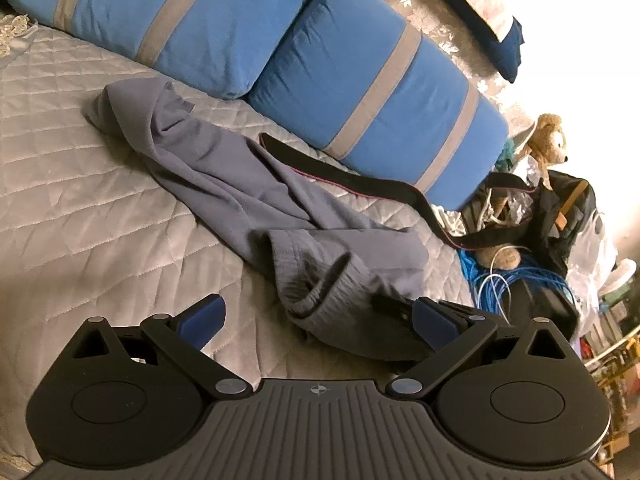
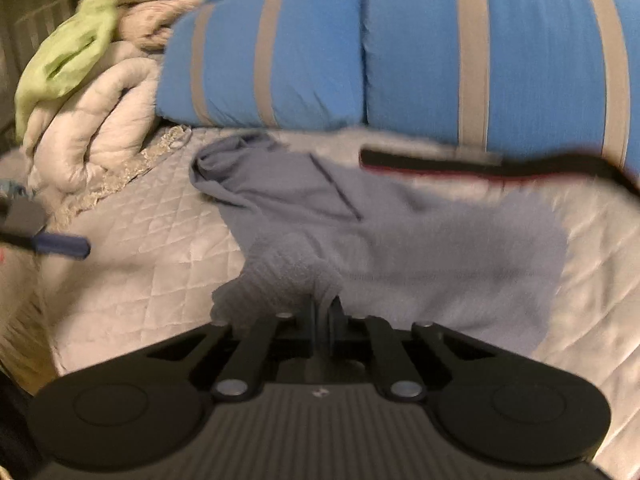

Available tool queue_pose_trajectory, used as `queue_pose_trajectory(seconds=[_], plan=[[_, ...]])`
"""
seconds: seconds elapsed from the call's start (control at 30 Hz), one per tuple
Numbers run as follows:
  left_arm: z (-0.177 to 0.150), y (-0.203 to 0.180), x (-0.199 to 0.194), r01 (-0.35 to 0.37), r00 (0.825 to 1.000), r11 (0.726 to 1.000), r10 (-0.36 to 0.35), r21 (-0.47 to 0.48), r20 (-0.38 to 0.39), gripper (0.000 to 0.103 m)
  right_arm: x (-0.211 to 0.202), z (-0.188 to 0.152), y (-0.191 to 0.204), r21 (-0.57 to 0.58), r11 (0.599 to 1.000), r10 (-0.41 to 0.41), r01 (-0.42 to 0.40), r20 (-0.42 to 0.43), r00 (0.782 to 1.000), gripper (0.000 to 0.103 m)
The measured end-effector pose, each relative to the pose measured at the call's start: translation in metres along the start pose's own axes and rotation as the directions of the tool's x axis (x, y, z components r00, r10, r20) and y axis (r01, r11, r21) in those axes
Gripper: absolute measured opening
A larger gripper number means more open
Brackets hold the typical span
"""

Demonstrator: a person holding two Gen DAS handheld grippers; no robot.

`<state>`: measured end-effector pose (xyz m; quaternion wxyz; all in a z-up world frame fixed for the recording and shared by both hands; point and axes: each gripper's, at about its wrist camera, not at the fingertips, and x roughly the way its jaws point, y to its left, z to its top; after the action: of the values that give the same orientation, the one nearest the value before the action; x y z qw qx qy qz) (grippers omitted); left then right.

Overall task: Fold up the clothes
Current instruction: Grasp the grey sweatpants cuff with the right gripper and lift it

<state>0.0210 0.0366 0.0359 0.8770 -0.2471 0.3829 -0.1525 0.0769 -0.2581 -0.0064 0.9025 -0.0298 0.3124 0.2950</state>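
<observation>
Quilted bed (image 1: 80,184) below the pillows (image 1: 360,92): your gray pants (image 1: 240,184) lie unfolded; right gripper (image 2: 326,312) pinches the waistband, left gripper (image 1: 316,320) gapes empty.

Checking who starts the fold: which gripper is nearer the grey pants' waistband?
Right. The right gripper is shut on the grey pants at the waistband; the left gripper is open, just short of it.
</observation>
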Motion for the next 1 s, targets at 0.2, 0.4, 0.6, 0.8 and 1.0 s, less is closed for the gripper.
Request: queue_pose_trajectory(seconds=[0.2,0.4,0.6,0.8,1.0], plan=[[0.000,-0.002,-0.001,-0.002,1.000,1.000,0.002,-0.003,-0.004,0.102,-0.034,-0.026,0.055,-0.313,0.938,-0.105,0.150,0.156,0.982,0.007],[-0.002,-0.003,-0.001,-0.003,1.000,1.000,0.003,0.003,-0.015,0.102,-0.038,-0.079,0.110,-0.675,0.685,-0.149,0.273,0.238,0.960,0.008],[-0.003,-0.003,-0.002,-0.001,1.000,1.000,0.001,0.000,-0.025,0.102,-0.024,-0.124,0.138,-0.871,0.418,-0.171,0.259,0.204,0.964,0.029],[-0.003,-0.002,-0.002,0.003,0.999,1.000,-0.003,-0.004,-0.032,0.102,-0.017,-0.137,0.150,-0.899,0.321,-0.181,0.298,0.250,0.951,0.078],[-0.002,-0.002,-0.003,0.012,1.000,1.000,-0.012,-0.006,-0.028,0.102,0.004,-0.143,0.166,-0.893,0.222,-0.209,0.392,0.349,0.914,0.076]])
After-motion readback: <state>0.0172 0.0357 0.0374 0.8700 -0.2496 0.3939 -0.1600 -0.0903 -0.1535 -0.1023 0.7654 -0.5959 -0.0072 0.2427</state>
